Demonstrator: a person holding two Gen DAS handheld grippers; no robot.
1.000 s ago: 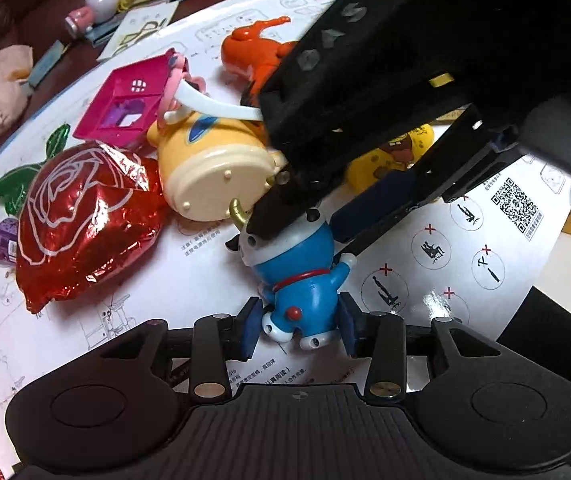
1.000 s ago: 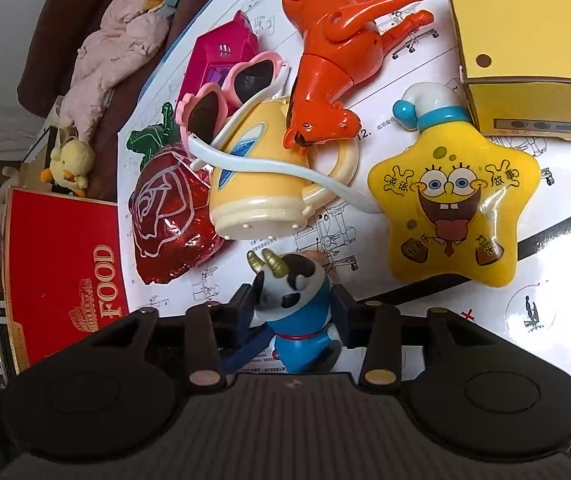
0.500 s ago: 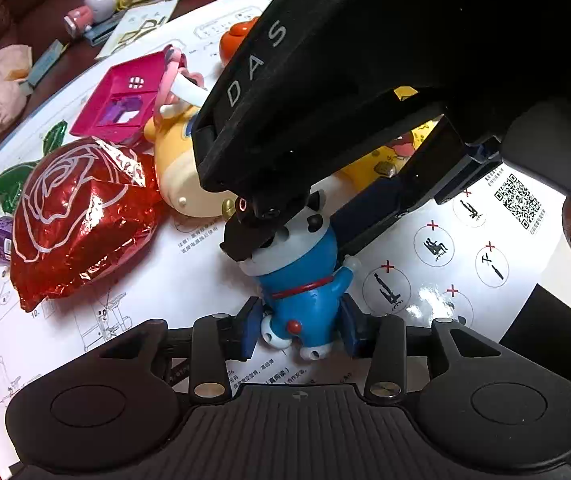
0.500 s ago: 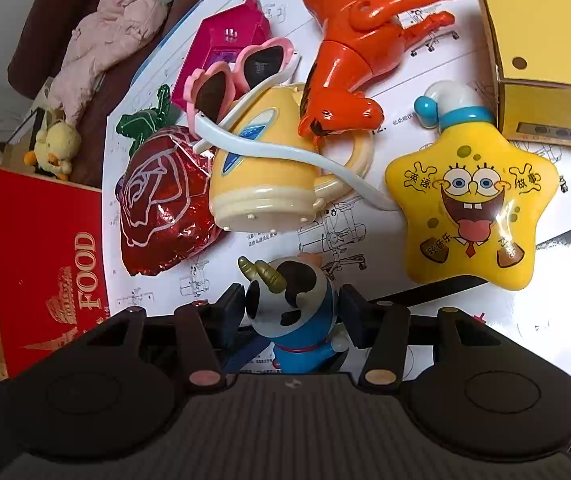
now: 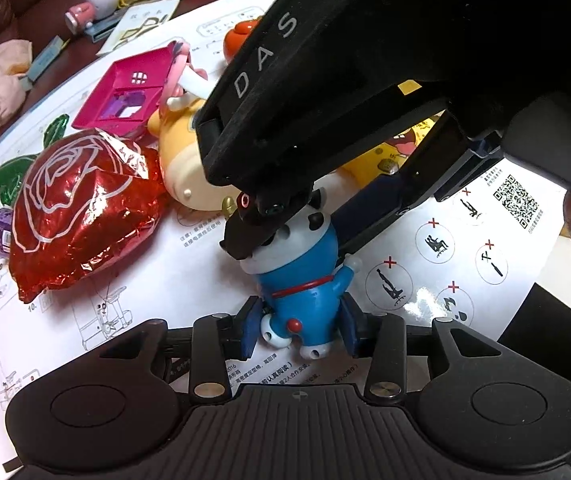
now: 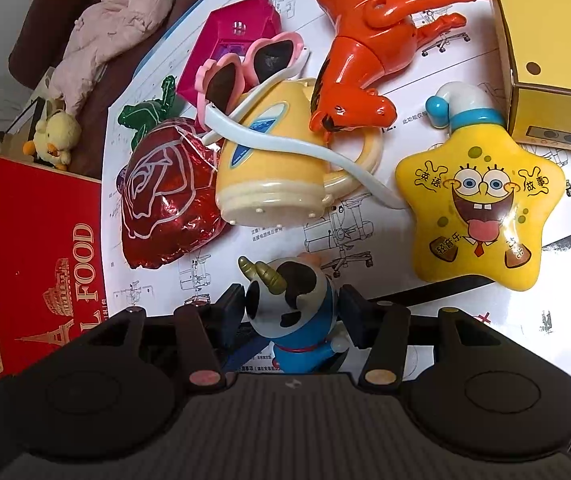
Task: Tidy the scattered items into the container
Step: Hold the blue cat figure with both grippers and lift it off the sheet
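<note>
The blue cat figure (image 5: 305,280) was clamped at its body by the left gripper (image 5: 299,330); its head was straddled by the right gripper (image 6: 291,314), seemingly unclenched.

Both wrist cams steep-down, close on blue cat figurine (image 5: 305,280) (image 6: 297,320) from opposite ends; both share foil rose balloon (image 5: 81,208) (image 6: 165,196) beside it.

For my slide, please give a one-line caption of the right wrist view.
Right gripper straddles the cow-hooded blue cat figurine, facing a rose foil balloon, yellow toy kettle and star-shaped SpongeBob toy.
</note>
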